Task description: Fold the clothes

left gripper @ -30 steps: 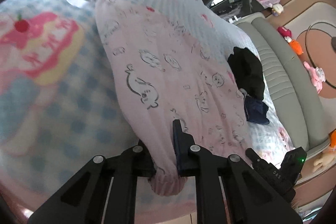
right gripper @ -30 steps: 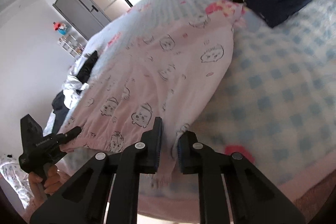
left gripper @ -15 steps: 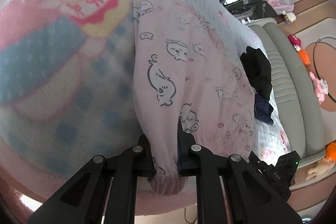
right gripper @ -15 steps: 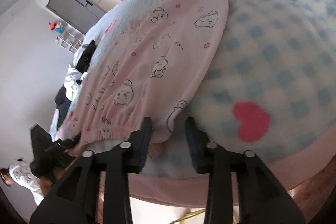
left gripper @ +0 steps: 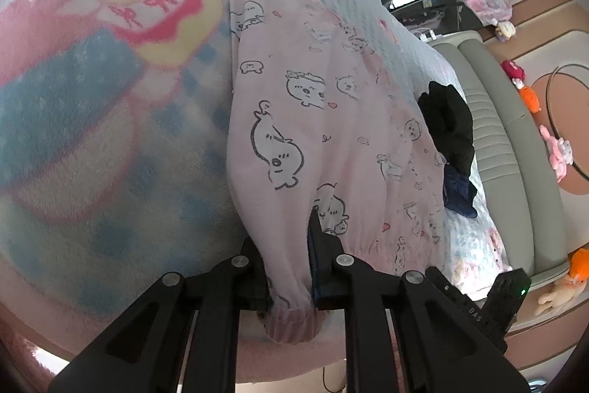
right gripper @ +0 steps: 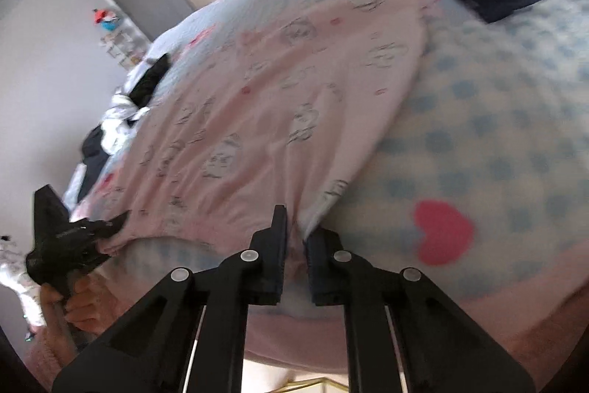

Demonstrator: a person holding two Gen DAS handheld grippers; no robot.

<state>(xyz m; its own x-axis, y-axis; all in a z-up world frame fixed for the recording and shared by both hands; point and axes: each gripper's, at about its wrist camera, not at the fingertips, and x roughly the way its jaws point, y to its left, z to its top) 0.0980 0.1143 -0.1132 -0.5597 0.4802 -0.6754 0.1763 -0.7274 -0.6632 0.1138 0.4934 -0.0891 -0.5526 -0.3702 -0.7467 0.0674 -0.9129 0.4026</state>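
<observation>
Soft matt pink pyjama cloth (left gripper: 324, 120); fuzzy fleece blanket (left gripper: 92, 135); hand-held gripper (left gripper: 291, 267) probably matt black plastic

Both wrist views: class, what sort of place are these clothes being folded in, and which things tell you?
Most likely a bedroom at home. A wide bed carries a checked fleece blanket, pink pyjama trousers lie spread on it, and soft toys lie on the floor.
</observation>
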